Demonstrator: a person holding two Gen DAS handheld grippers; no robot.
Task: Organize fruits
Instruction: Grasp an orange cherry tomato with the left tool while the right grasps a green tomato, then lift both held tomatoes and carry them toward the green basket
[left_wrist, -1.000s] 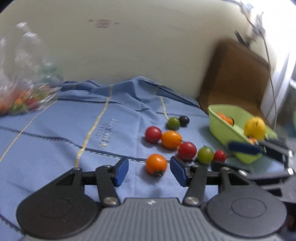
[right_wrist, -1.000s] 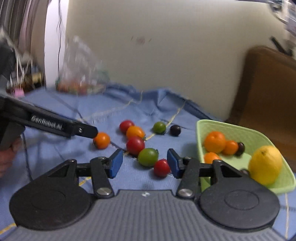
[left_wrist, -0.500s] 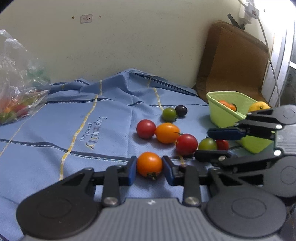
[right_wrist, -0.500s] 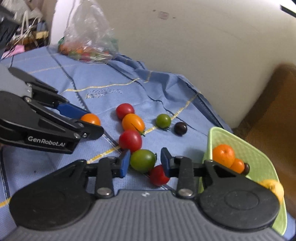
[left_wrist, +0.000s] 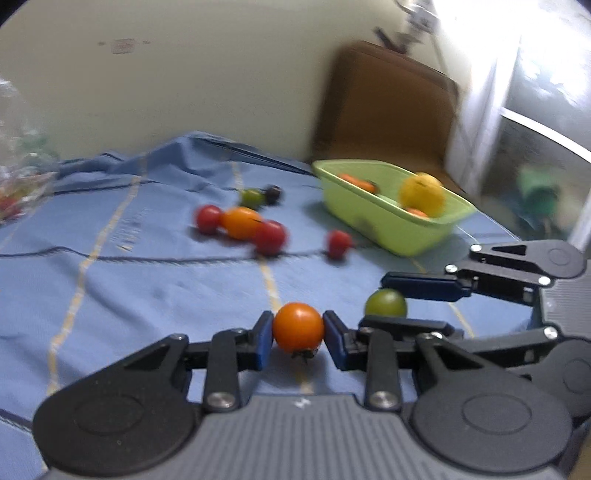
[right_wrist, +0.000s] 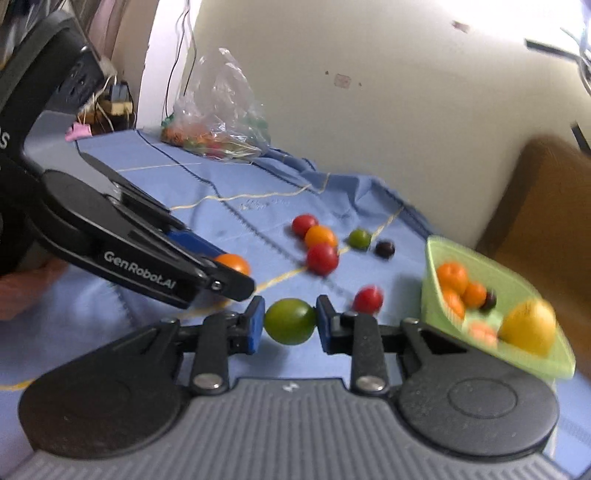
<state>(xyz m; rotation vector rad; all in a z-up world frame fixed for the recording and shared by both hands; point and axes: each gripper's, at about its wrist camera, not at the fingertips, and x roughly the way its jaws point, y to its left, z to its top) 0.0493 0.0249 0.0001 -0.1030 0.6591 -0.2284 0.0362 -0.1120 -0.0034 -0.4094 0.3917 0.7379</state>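
nearest the left wrist camera, the left tongs (left_wrist: 298, 334) are closed on an orange tomato (left_wrist: 298, 326), its stem end pointing down, and it looks lifted clear of the blue cloth (left_wrist: 110, 288). at about 2 o'clock from it, just beside, the right tongs (left_wrist: 386, 299) come in from the side and clamp a green tomato (left_wrist: 386, 303). the right wrist view confirms that grip: the green tomato sits squarely between the two blue pads (right_wrist: 255, 325).

further out on the bench, toward 12 o'clock, a loose cluster is left on the cloth: a red tomato (left_wrist: 339, 242) alone, then another red one (left_wrist: 271, 236) touching an orange one (left_wrist: 241, 221), a third red (left_wrist: 208, 218) beside that, and behind them a small green one (left_wrist: 252, 197) next to a dark one (left_wrist: 273, 192). at about 1 o'clock stands the green basket (left_wrist: 369, 218), which already contains a lemon (left_wrist: 422, 194) and some small oranges (right_wrist: 452, 277). far off at 10 o'clock a clear bag (right_wrist: 218, 122) of mixed fruit lies by the wall.

the step in hand looks like the carry: both pickups are done and each fruit is aloft. the next move likely calls for swinging both tongs toward the basket, one at a time so they do not collide, and opening over a free spot away from the lemon. the images are blurred, so finer detail is uncertain.
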